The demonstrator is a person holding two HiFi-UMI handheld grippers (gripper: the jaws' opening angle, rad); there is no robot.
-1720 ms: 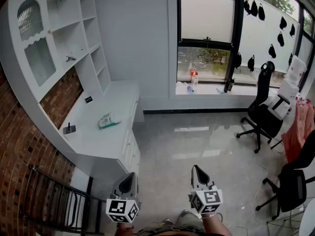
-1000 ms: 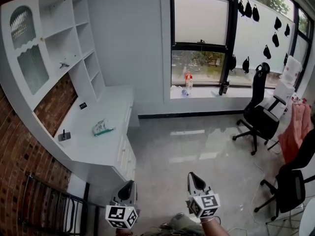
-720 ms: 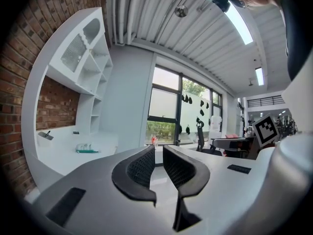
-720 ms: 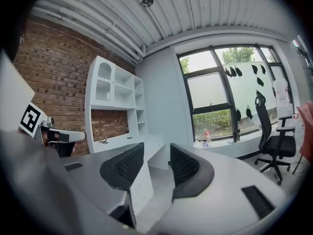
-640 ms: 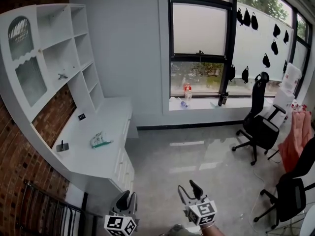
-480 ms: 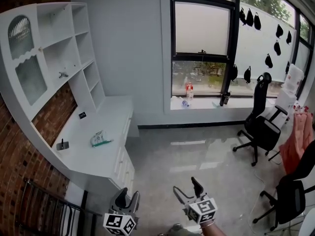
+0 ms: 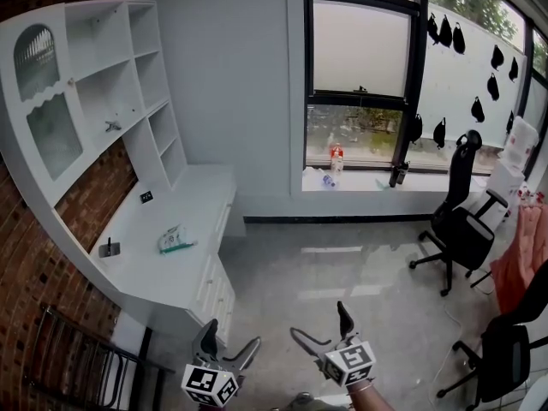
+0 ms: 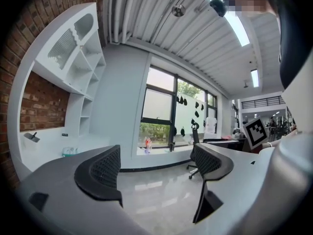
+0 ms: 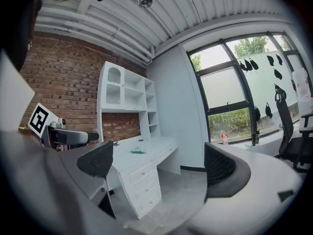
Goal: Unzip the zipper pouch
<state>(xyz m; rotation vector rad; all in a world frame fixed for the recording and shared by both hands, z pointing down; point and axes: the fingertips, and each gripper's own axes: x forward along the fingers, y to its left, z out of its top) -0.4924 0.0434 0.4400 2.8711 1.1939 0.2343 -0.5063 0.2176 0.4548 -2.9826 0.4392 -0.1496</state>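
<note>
The zipper pouch [image 7: 175, 239], pale with a green edge, lies on the white desk [image 7: 163, 276] at the left, far from both grippers. It shows small in the left gripper view [image 8: 69, 152] and in the right gripper view [image 9: 137, 151]. My left gripper [image 7: 231, 339] is held low over the floor at the bottom of the head view, its jaws opening with nothing between them [image 8: 155, 165]. My right gripper [image 7: 318, 324] is beside it, its jaws also opening wide and empty [image 9: 159, 164].
White shelves [image 7: 111, 84] rise over the desk against a brick wall. A small dark object [image 7: 109, 248] lies near the desk's left end. A metal rack [image 7: 77, 358] stands at lower left. Office chairs [image 7: 458, 221] are at the right, bottles [image 7: 336, 159] on the window sill.
Both grippers were shut a second ago and their jaws have spread apart. They sit a little lower in the head view, and the view has shifted slightly.
</note>
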